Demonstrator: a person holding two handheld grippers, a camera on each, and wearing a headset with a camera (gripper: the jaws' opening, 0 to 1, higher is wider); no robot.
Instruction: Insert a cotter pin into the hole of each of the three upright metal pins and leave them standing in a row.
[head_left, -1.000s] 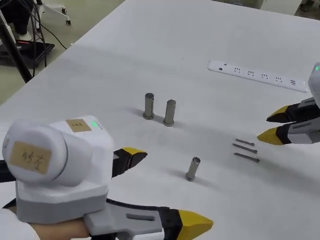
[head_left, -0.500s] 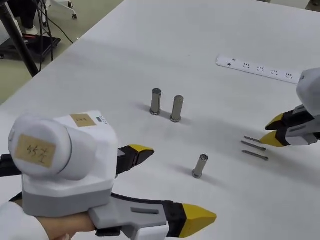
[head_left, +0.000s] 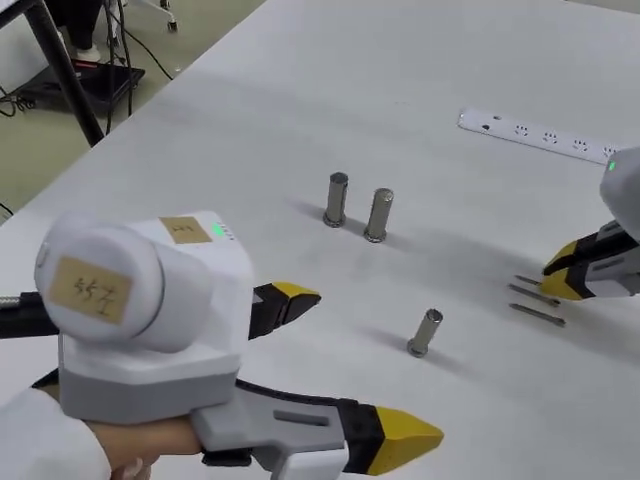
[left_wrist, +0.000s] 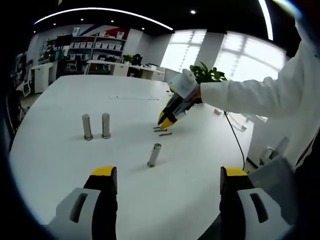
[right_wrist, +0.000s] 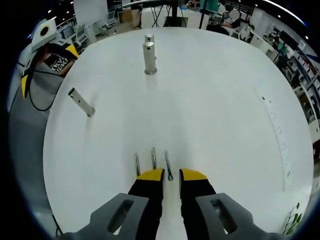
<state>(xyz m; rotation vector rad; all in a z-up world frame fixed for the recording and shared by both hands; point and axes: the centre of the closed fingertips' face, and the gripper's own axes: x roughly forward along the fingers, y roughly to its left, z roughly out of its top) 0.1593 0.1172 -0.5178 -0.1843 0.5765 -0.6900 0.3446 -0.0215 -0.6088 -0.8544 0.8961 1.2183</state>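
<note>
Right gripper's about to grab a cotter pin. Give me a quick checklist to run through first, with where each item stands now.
1. Metal pins upright: ok. The back-left metal pin, back-right metal pin and near metal pin all stand.
2. Row formed: not ok. The near metal pin stands apart from the other two.
3. Cotter pins reachable: ok. Three lie loose side by side, just ahead of the right gripper.
4. Right jaws ready: ok. They are slightly apart and hold nothing.
5. Left gripper free to steady a pin: ok. It is wide open and empty.
6. Holes in the metal pins facing the approach: cannot tell, too small.
</note>
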